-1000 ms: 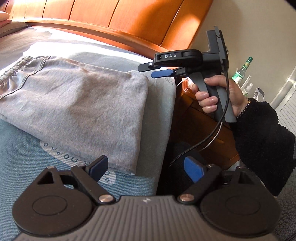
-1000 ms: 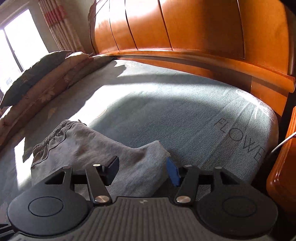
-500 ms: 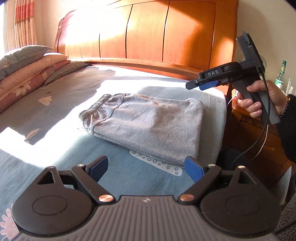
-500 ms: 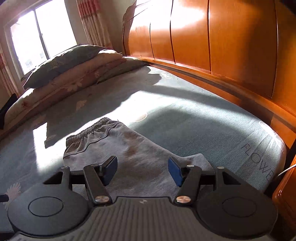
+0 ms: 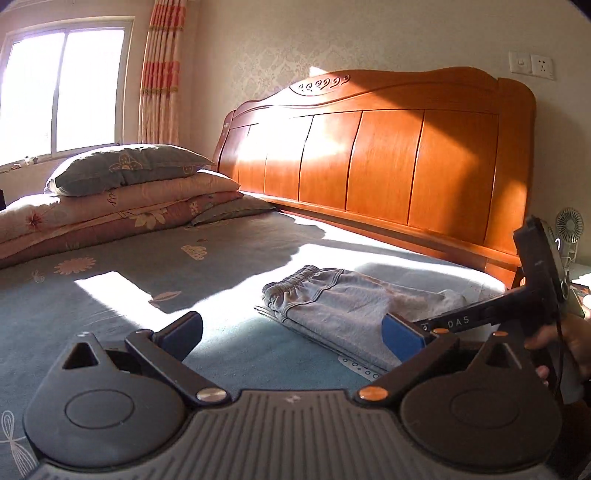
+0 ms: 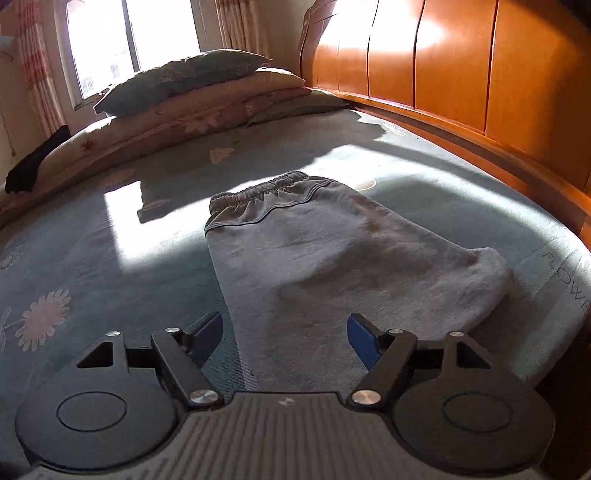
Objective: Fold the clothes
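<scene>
While the folded grey trousers (image 6: pixel 332 258) lie on the bed (image 6: pixel 110 280), both grippers — left (image 5: pixel 291 334), right (image 6: pixel 285 334) — have just spread their fingers, seemingly empty.

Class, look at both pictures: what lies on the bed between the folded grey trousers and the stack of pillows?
Nothing: between the trousers and pillows is only bare bedsheet, part sunlit, part shadowed. Both views show it.

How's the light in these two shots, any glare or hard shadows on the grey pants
Left wrist view: a bright sun patch on the bedsheet washes out behind the grey pants; the window is blown out. Right wrist view: the pants lie mostly in shadow, with glare on the headboard.
</scene>
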`<state>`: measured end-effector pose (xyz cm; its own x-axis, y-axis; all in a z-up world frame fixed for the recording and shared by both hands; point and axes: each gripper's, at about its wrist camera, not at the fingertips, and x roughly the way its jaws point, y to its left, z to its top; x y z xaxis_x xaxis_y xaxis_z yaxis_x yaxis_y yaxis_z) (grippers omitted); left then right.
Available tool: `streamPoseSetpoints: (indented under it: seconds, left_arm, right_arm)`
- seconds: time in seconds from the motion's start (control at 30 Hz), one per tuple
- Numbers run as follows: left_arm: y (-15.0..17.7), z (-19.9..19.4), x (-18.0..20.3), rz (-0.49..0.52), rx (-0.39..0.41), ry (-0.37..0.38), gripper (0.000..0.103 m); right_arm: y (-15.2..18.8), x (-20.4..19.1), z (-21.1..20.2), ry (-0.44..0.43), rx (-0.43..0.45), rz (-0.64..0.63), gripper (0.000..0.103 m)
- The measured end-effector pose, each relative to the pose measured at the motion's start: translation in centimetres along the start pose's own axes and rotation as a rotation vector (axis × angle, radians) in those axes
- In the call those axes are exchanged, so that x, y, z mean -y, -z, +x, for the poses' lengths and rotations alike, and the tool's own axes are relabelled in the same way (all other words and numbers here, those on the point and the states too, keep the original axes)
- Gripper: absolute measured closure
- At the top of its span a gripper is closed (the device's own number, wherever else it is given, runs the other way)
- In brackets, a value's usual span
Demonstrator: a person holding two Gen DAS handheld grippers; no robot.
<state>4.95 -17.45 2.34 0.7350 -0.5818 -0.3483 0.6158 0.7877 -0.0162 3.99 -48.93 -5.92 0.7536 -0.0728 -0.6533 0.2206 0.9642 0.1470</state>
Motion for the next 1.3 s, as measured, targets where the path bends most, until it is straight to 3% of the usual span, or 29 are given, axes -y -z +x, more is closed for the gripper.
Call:
streamPoseSetpoints:
  seconds: [0.17, 0.23, 0.37, 0.43, 0.53, 0.7, 0.77, 0.87, 1.0, 1.1, 1.3]
  left_arm:
    - [0.6, -1.8, -0.9, -0.042, 0.009, -0.039, 0.001]
    - [0.9, -2.4, -0.7, -0.017, 0.004, -0.07, 0.001]
    - [1.5, -3.5, 0.4, 0.06, 0.022, -0.16, 0.001]
    - [1.6, -3.8, 0.6, 0.05, 0.02, -0.189, 0.001]
    - [1.5, -4.3, 0.4, 0.013, 0.019, -0.241, 0.001]
    - [0.7, -5.8, -0.2, -0.041, 0.041, -0.37, 0.001]
    - [0.6, -6.2, -0.5, -0.069, 0.036, -0.433, 0.001]
    - [0.9, -6.6, -0.9, -0.113, 0.007, -0.536, 0.001]
    - [2.0, -7.1, -1.2, -0.144, -0.061, -0.65, 0.001]
    - [3.1, -7.7, -1.3, -0.169, -0.102, -0.675, 0.001]
    - [4.5, -8.9, -2.1, -0.306, -0.213, -0.607, 0.001]
  right_arm:
    - [3.4, -1.6, 2.0, 0.038, -0.081, 0.005, 0.024]
    - [4.1, -2.2, 1.7, 0.023, -0.098, 0.008, 0.016]
    - [4.1, -3.0, 0.4, -0.081, -0.143, 0.087, 0.015]
    - [3.9, -4.0, -0.3, -0.114, -0.147, 0.078, 0.015]
    - [3.0, -7.0, -1.8, -0.105, -0.109, -0.033, 0.014]
    - [1.2, -11.3, -4.8, -0.049, 0.008, -0.218, 0.0]
    - [0.6, -12.8, -5.9, -0.042, 0.05, -0.294, 0.0]
    - [0.4, -15.0, -6.5, -0.084, 0.035, -0.414, 0.0]
    - [1.8, -17.1, -7.5, -0.107, 0.006, -0.48, 0.0]
    - [3.0, -17.7, -8.3, -0.153, -0.014, -0.478, 0.0]
    - [3.7, -18.2, -8.7, -0.184, -0.07, -0.439, 0.0]
